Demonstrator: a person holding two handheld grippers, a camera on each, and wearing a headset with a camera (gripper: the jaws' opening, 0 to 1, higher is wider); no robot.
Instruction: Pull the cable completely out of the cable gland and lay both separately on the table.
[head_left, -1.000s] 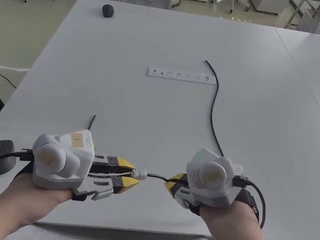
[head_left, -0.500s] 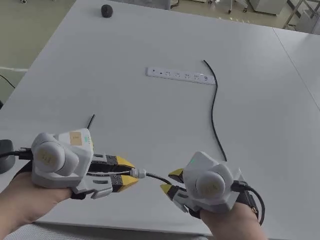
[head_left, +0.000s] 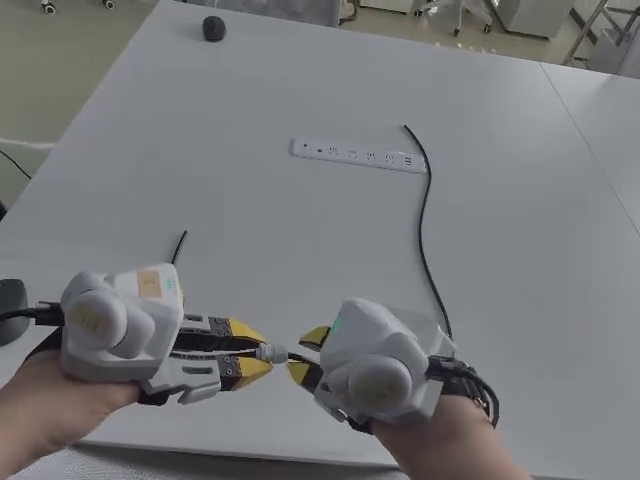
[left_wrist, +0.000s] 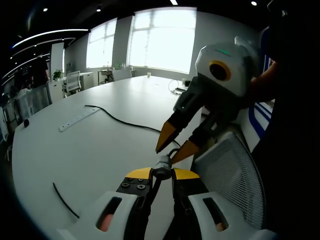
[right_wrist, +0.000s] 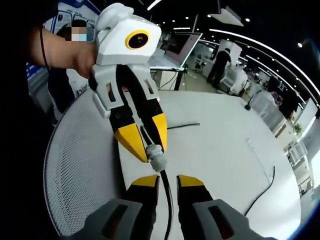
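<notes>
Clamping the cable gland (right_wrist: 156, 159) in my left hand-held gripper (head_left: 265, 353), my right hand-held gripper (head_left: 298, 354) narrowly parted around the cable (right_wrist: 166, 196).

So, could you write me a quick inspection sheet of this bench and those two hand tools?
Surface: white table, smooth and matte.
Job's things: cable gland with the thin black cable in it, not yet pulled out.
Clutter: power strip; short black cable piece; dark round object near the far edge.
Grippers: left gripper shut on the cable gland; right gripper open, its jaws either side of the cable.
Cables: black lead running from the power strip across the table.
Surroundings: white mesh chair; bright windows.
</notes>
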